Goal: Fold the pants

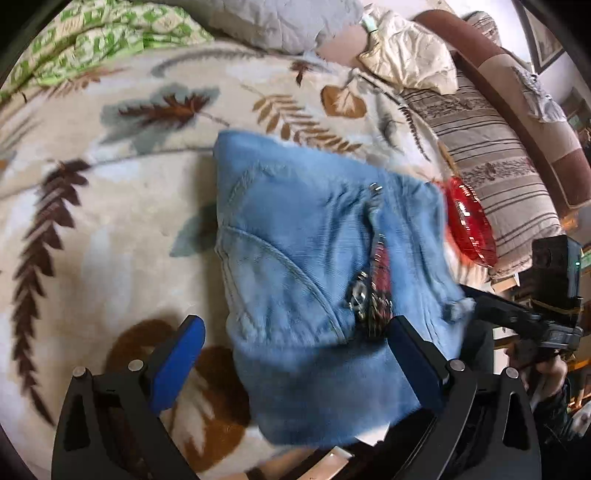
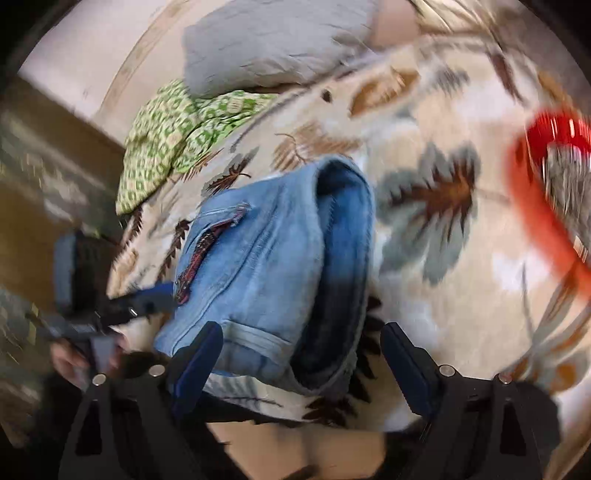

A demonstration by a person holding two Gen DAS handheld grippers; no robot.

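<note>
Light blue jeans [image 1: 314, 266] lie folded into a compact bundle on a leaf-patterned blanket [image 1: 110, 221], zipper and button facing up. My left gripper [image 1: 295, 365] is open, its blue pads spread on either side of the bundle's near edge, holding nothing. In the right wrist view the same jeans [image 2: 266, 280] show from their folded end, the layers stacked. My right gripper [image 2: 299, 362] is open and empty, just in front of the bundle. The left gripper [image 2: 147, 301] shows at the jeans' left edge there.
A red glossy object [image 1: 469, 225] lies right of the jeans; it also shows blurred in the right wrist view [image 2: 546, 184]. A green patterned cloth [image 1: 92, 40], a grey pillow [image 1: 280, 22], a cream cloth [image 1: 410, 59] and a striped cushion [image 1: 491, 177] border the blanket.
</note>
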